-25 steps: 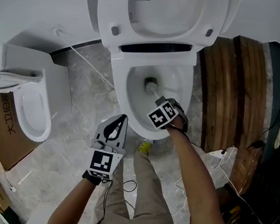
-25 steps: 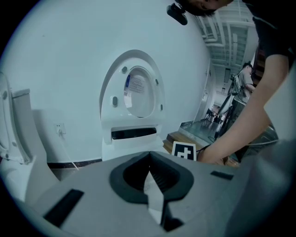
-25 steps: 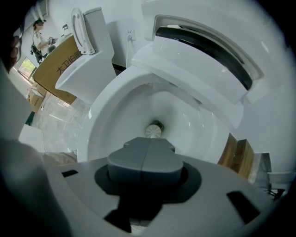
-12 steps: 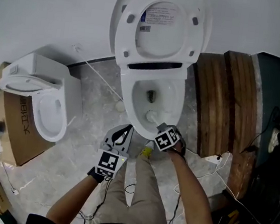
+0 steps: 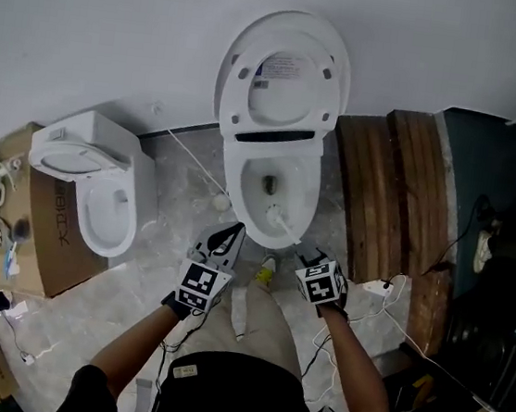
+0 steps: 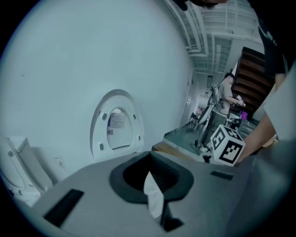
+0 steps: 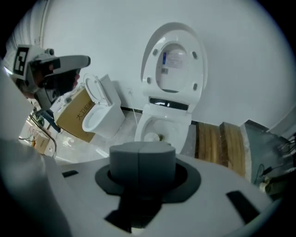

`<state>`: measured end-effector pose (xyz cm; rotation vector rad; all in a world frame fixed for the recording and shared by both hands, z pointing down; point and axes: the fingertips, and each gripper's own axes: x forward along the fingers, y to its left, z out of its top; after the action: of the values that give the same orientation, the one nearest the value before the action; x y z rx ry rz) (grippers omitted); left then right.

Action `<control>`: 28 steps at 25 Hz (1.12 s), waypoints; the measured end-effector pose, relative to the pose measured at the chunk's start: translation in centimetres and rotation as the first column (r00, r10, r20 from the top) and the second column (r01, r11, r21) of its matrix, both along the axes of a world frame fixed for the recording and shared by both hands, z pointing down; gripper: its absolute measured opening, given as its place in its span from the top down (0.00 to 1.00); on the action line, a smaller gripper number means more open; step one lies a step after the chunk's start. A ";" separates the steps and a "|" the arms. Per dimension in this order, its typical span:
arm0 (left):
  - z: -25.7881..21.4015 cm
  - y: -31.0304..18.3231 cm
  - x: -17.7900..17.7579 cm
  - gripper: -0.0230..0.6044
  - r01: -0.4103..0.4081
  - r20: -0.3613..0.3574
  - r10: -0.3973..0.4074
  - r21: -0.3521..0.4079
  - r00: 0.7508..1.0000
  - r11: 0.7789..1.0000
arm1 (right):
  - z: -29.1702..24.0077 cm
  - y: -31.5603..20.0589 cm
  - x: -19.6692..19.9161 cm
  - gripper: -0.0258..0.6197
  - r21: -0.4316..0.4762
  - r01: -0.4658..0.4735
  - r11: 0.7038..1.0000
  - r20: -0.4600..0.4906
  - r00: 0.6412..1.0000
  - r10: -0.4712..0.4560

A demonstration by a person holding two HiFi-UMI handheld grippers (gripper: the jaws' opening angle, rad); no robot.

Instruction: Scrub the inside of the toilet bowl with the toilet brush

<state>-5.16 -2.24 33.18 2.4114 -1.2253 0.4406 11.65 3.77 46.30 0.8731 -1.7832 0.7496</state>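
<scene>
Head view: the toilet brush (image 5: pixel 278 217) has its white head inside the toilet bowl (image 5: pixel 233 197), low against the front wall and apart from the dark drain opening. Its thin handle runs back over the front rim toward the right claw (image 5: pixel 306 253). The seat and lid (image 5: pixel 285 73) stand upright against the white wall.

Right gripper view: the right claw (image 7: pixel 142 157) has its two grey pads pressed together, with only a seam between them. The brush head (image 7: pixel 150 136) shows just beyond the pads, and the handle end is hidden behind them.

Left gripper view: the left claw (image 6: pixel 152 178) is spread. The dark recess between its jaws holds only a thin white scrap (image 6: pixel 153 199), of a kind that cannot be identified.

In the head view, the left claw (image 5: pixel 221 238) hangs just left of the bowl's front rim and touches nothing.

A second toilet (image 5: pixel 101 195) stands well to the left, against a cardboard box (image 5: pixel 37 220). Wooden boards (image 5: pixel 382 188) lie on the marble floor (image 5: pixel 170 236), just right of the bowl. White cables (image 5: pixel 380 288) trail across the floor near the boards.
</scene>
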 end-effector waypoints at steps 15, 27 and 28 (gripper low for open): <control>-15.7 2.2 -0.5 0.95 0.013 -0.071 -0.001 0.170 0.997 0.985 | -20.5 2.2 1.4 0.72 0.207 -0.094 0.974 0.131 0.989 0.068; -20.6 2.5 -0.3 0.95 0.001 -0.097 0.027 0.277 0.995 0.961 | -25.9 3.1 1.0 0.72 0.285 -0.108 0.952 0.128 0.989 0.074; -20.7 2.6 -0.4 0.95 0.003 -0.096 0.025 0.280 0.995 0.960 | -26.2 3.1 0.9 0.72 0.284 -0.108 0.953 0.131 0.989 0.074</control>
<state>-5.57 0.34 12.53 2.6399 -1.3065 0.1556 12.55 6.90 20.14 1.1317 -2.0033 0.6165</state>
